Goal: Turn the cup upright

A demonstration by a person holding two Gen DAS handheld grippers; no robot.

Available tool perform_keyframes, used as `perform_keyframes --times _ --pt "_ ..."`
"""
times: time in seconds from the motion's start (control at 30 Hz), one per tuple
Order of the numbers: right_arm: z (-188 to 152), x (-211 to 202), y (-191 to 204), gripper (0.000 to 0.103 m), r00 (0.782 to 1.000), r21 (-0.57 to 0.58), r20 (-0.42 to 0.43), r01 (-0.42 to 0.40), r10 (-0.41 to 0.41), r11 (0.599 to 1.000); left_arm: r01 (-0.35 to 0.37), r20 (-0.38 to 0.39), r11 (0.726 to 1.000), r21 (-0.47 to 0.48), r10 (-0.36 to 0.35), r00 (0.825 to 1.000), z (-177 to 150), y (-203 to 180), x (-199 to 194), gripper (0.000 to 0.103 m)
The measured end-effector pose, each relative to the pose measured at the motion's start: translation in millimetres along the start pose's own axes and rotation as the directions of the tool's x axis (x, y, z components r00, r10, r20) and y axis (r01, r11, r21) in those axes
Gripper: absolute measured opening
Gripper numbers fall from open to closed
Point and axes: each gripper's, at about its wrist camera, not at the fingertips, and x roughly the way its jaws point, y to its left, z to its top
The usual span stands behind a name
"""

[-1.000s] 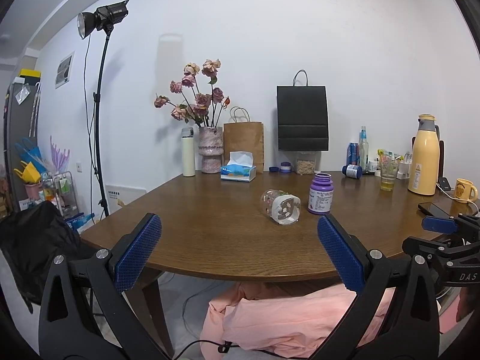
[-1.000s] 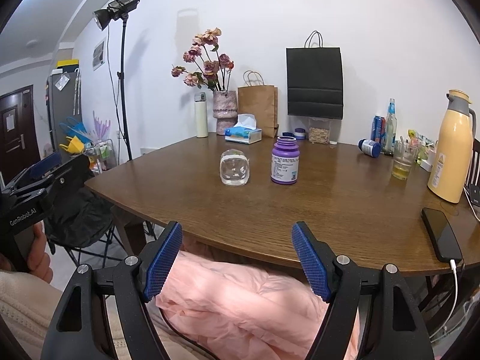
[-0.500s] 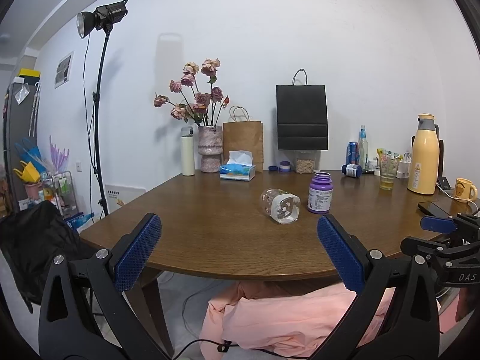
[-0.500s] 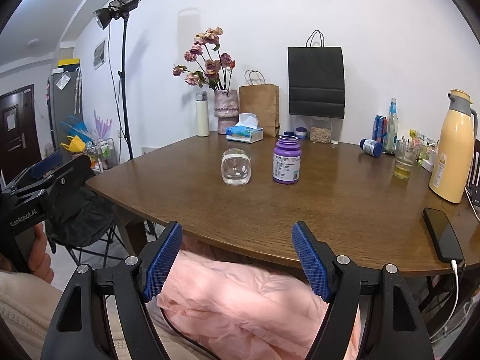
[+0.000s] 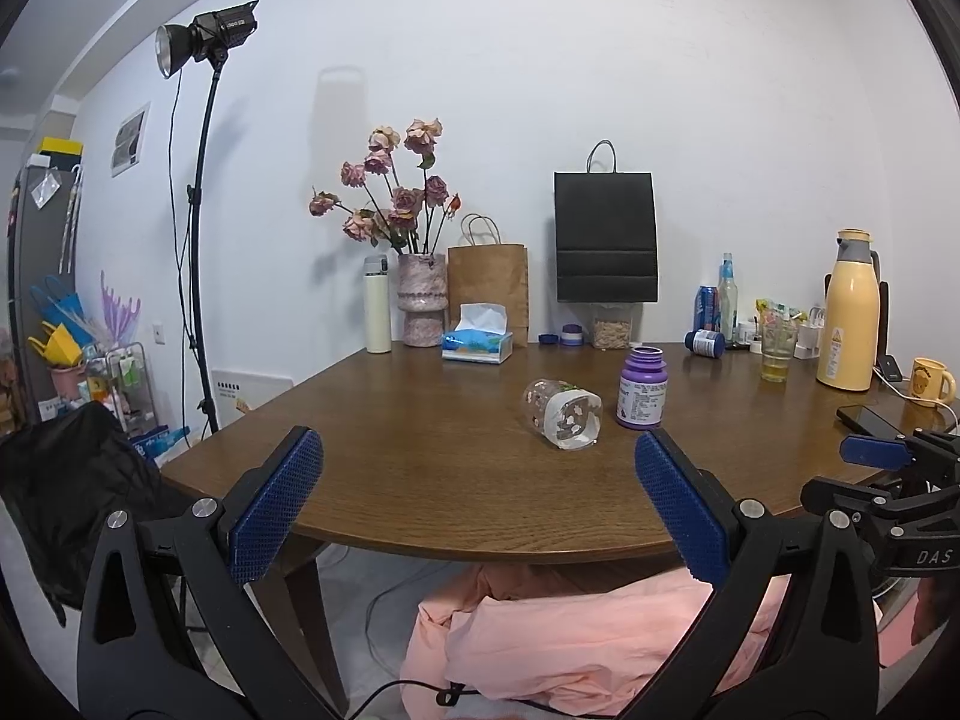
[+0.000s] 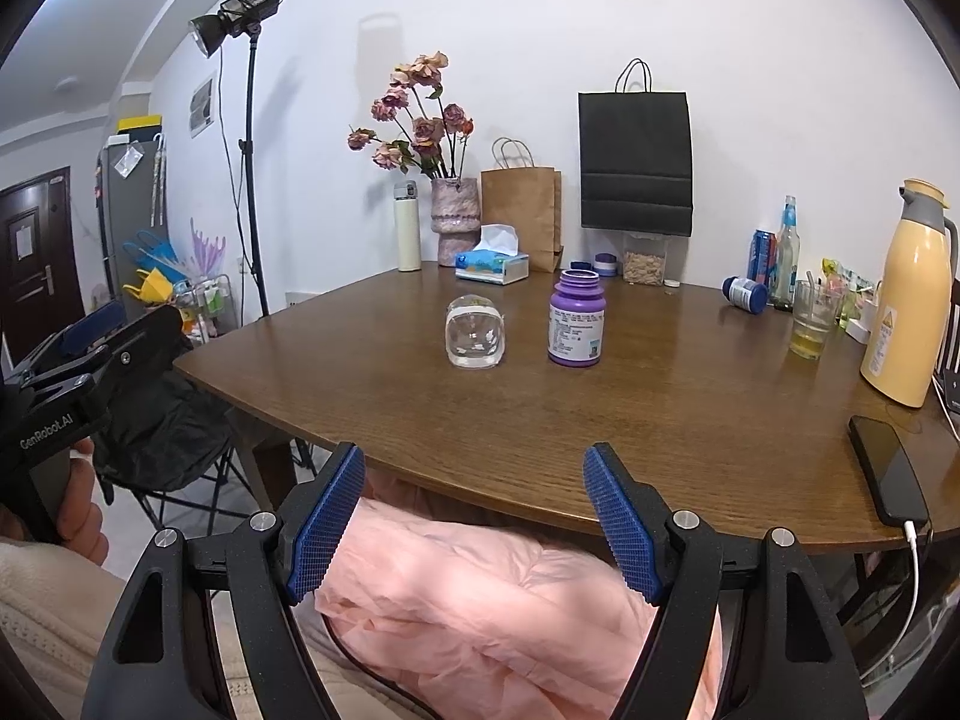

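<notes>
A clear glass cup (image 5: 561,413) with a flower print lies on its side on the brown wooden table (image 5: 420,456), its mouth toward me. It also shows in the right wrist view (image 6: 475,339). My left gripper (image 5: 477,501) is open and empty, held off the table's near edge, short of the cup. My right gripper (image 6: 474,519) is open and empty, also short of the near edge. The right gripper shows at the right edge of the left wrist view (image 5: 882,468).
A purple bottle (image 6: 575,320) stands just right of the cup. A tissue box (image 6: 492,266), vase (image 6: 455,221), paper bags, a yellow thermos (image 6: 906,294), a glass of yellow liquid (image 6: 811,327) and a phone (image 6: 887,468) are on the table. Pink cloth (image 6: 510,606) lies below.
Both grippers have drifted very slightly; the cup has not moved and both stay open.
</notes>
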Motion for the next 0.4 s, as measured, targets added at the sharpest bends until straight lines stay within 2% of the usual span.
perform_keyframes --times 0.4 --pt "0.2 -0.2 0.4 0.080 1.000 0.000 -0.001 0.001 -0.001 1.000 -0.003 0.006 1.000 0.001 0.003 1.000 3.5 1.6 -0.1 0.103"
